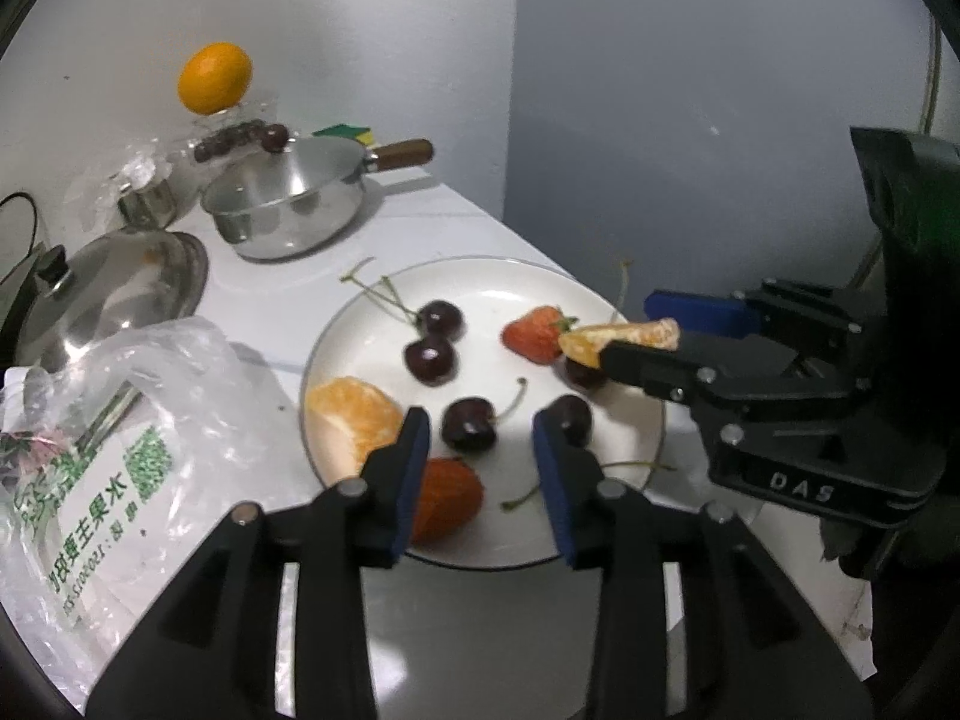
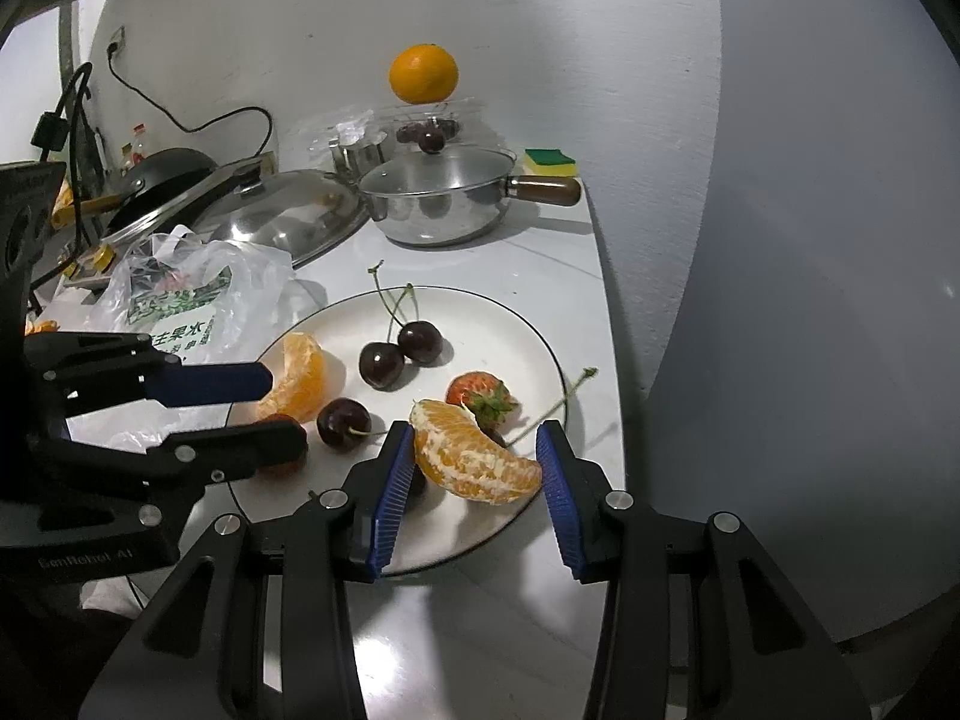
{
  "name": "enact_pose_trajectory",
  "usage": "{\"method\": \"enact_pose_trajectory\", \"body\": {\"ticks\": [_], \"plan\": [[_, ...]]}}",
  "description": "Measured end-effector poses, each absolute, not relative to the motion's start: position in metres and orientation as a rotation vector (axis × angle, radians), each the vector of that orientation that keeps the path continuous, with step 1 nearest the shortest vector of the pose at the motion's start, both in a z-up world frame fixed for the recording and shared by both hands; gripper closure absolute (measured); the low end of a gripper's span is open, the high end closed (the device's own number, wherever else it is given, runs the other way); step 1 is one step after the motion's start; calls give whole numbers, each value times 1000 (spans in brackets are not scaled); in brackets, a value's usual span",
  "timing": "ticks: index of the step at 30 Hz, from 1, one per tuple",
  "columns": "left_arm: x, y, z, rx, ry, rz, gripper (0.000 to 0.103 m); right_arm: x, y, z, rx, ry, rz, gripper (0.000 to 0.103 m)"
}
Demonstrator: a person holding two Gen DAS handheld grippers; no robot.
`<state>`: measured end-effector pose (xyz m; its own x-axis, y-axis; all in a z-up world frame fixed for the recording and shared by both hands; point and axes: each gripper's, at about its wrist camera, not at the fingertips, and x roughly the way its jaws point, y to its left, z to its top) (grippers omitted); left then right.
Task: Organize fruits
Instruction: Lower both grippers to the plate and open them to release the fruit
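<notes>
A white plate [image 1: 498,288] [image 2: 480,318] holds several dark cherries, two strawberries and a peeled orange piece [image 1: 351,414] [image 2: 297,372]. My right gripper [image 2: 474,438] [image 1: 630,333] is shut on an orange segment [image 2: 474,462] [image 1: 624,339], held just above the plate's right side near a strawberry [image 2: 480,396] [image 1: 534,333]. My left gripper [image 1: 480,426] [image 2: 282,411] hovers open over the plate's near-left part. A cherry [image 1: 471,423] [image 2: 343,423] lies on the plate just past its tips, untouched. The other strawberry [image 1: 447,498] lies under its left finger.
A steel pot [image 1: 288,204] [image 2: 441,204] with a wooden handle, a steel lid [image 1: 114,288] and a printed plastic bag [image 1: 108,450] [image 2: 180,300] crowd the left and back. A whole orange [image 1: 214,77] [image 2: 423,73] sits on a clear box. The table edge [image 2: 606,324] runs right of the plate.
</notes>
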<state>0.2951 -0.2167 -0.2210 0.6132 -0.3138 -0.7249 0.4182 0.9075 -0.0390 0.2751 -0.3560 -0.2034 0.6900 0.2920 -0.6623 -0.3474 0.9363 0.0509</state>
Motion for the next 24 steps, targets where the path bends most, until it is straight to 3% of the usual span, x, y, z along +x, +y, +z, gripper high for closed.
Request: {"method": "enact_pose_trajectory", "body": {"ticks": [1,2,24], "plan": [[296,-213,-221,134,806,-417,58,277,-355,-203,-82,727,360,58],[297,-210,-220,125,803,-412,47,278,-353,-204,-85,728,363,58],[309,-159,-224,43,799,-375,47,312,-313,-212,-124,758,333,62]]}}
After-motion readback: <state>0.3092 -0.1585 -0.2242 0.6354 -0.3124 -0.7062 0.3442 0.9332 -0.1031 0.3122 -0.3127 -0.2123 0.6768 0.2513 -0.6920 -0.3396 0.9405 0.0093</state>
